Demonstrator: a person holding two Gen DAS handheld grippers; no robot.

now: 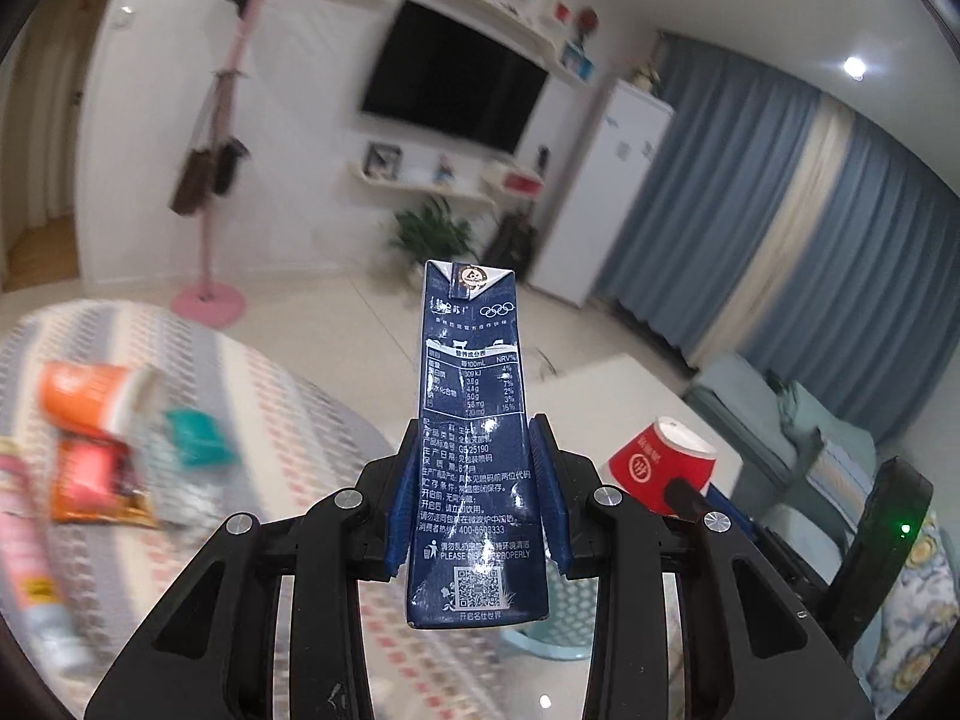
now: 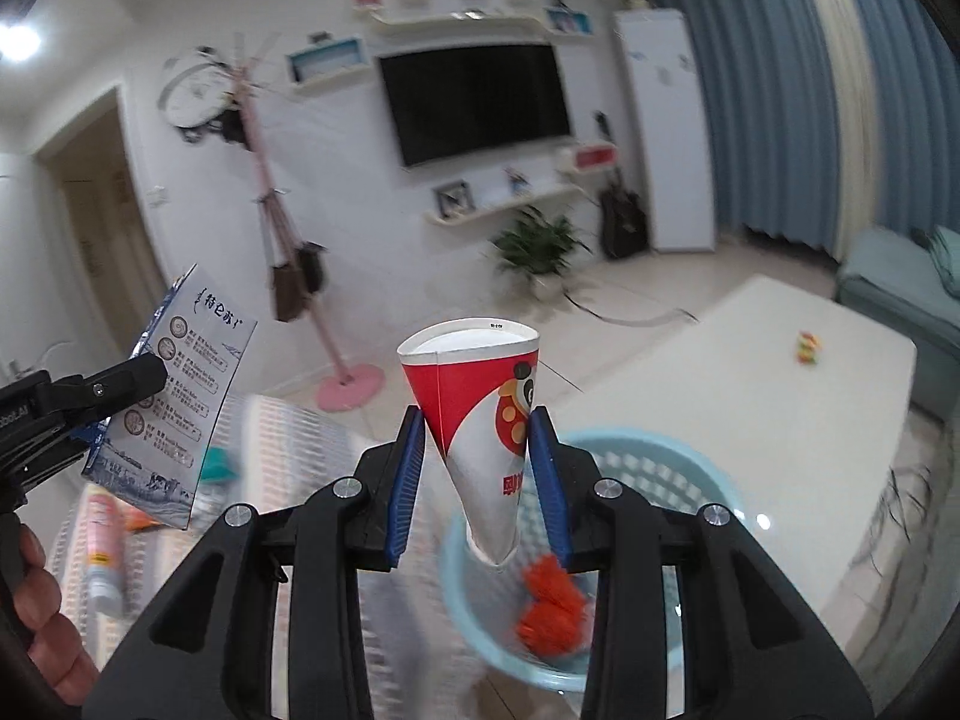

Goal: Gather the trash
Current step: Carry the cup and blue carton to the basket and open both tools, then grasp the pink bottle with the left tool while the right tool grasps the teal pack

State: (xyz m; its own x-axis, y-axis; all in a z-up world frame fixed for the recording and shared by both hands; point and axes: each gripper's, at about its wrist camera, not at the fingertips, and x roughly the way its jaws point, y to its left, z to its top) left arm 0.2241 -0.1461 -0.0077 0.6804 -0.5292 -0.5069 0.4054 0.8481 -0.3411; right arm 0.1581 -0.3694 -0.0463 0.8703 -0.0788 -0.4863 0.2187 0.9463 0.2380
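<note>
My left gripper point(image 1: 477, 450) is shut on a dark blue milk carton point(image 1: 471, 396) and holds it upright above the patterned tablecloth point(image 1: 288, 396). The carton also shows in the right wrist view point(image 2: 174, 396) at the left. My right gripper point(image 2: 477, 438) is shut on a squashed red and white paper cup point(image 2: 486, 414), held above a light blue basket point(image 2: 672, 480). The cup shows in the left wrist view point(image 1: 663, 462) at the right. Orange trash point(image 2: 552, 606) lies in the basket.
On the cloth at left lie an orange cup point(image 1: 90, 396), a teal packet point(image 1: 198, 438), an orange wrapper point(image 1: 90, 480) and a pink tube point(image 1: 30, 546). A white coffee table point(image 2: 750, 408) with a small colourful item point(image 2: 809, 348) stands right. A sofa point(image 1: 798, 420) is beyond.
</note>
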